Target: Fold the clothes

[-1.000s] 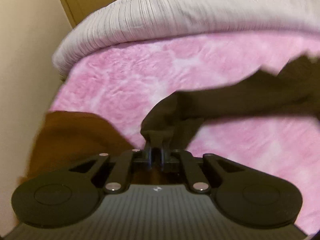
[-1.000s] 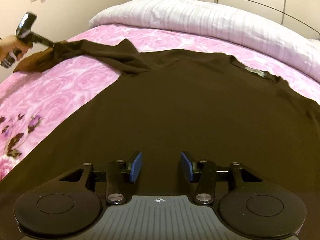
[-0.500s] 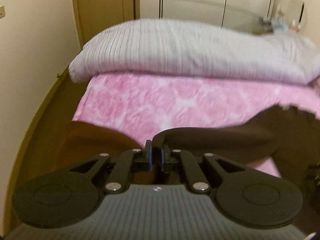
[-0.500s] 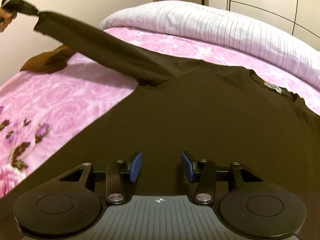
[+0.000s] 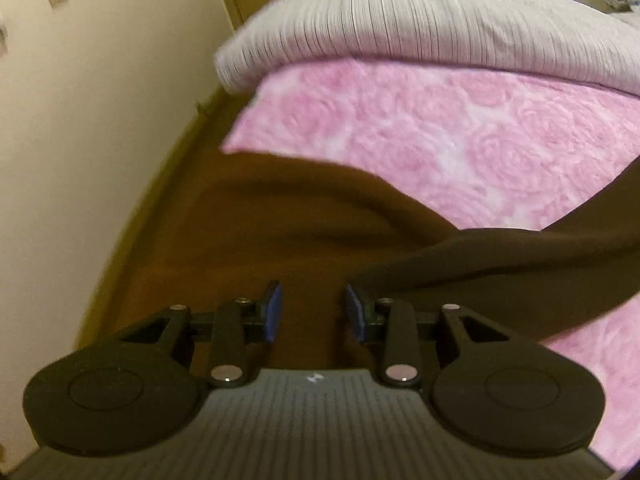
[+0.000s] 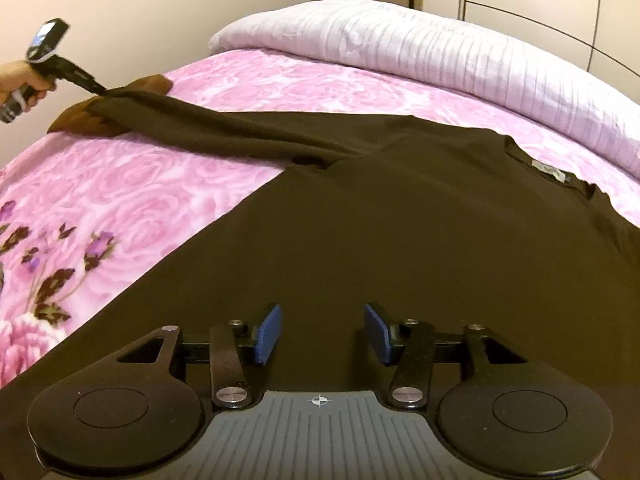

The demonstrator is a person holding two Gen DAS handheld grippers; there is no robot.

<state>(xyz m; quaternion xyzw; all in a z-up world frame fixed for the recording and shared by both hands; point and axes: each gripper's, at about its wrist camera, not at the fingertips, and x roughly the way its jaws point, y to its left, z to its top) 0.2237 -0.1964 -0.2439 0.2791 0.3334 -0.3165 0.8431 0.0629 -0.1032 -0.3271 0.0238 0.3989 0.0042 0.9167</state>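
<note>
I've got the dark brown long-sleeve shirt (image 6: 400, 240) lying flat on the bed's pink rose-print bedspread (image 6: 168, 184), neck label (image 6: 554, 171) toward the striped white duvet (image 6: 440, 52) at the far end. Its sleeve (image 6: 208, 124) stretches out to the left edge of the bed, cuff end lying over a lighter brown garment (image 5: 280, 236) bunched there.

Left gripper (image 5: 313, 312): fingers have just been opening, now a narrow gap, blue pads (image 5: 273, 312) showing. Sleeve cuff sits against the right-side pad but isn't pinched; nothing gripped btwn them. In the right wrist view the left gripper (image 6: 96, 89) sits at the sleeve tip, the person's hand (image 6: 20, 80) on its handle.

Right gripper (image 6: 323, 334): fingers approx half open, empty, hovering over the shirt's lower body, no fabric btwn the pads.
</note>
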